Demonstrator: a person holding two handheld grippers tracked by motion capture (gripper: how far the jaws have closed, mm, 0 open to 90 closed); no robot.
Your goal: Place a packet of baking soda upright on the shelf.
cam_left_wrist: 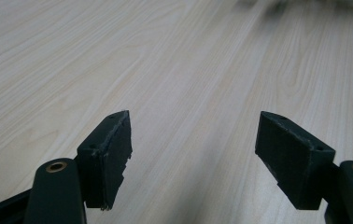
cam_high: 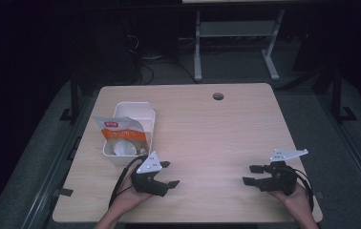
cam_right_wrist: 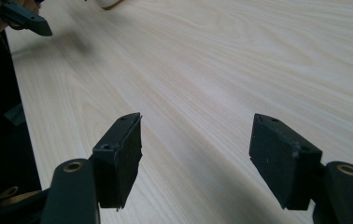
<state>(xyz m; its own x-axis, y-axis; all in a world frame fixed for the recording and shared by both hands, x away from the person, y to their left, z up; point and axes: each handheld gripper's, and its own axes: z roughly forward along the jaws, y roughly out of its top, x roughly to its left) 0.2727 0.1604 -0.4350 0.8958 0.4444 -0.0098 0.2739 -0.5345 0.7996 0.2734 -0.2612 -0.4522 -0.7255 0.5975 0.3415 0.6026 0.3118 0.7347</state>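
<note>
White tub (cam_high: 143,117) with orange snack bag (cam_high: 121,135) inside, far left on table (cam_high: 217,133). Left gripper (cam_high: 166,174) just beside it, jaws spread, empty. Right gripper (cam_high: 249,174) well apart, likewise spread, empty.

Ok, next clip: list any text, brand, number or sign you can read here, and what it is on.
Snack bag lying across the white container: a red label with white characters near its top edge and more print below on the orange part, all too small and blurred to read.
Left gripper, right gripper and table: no text, numbers or signs can be made out.
</note>
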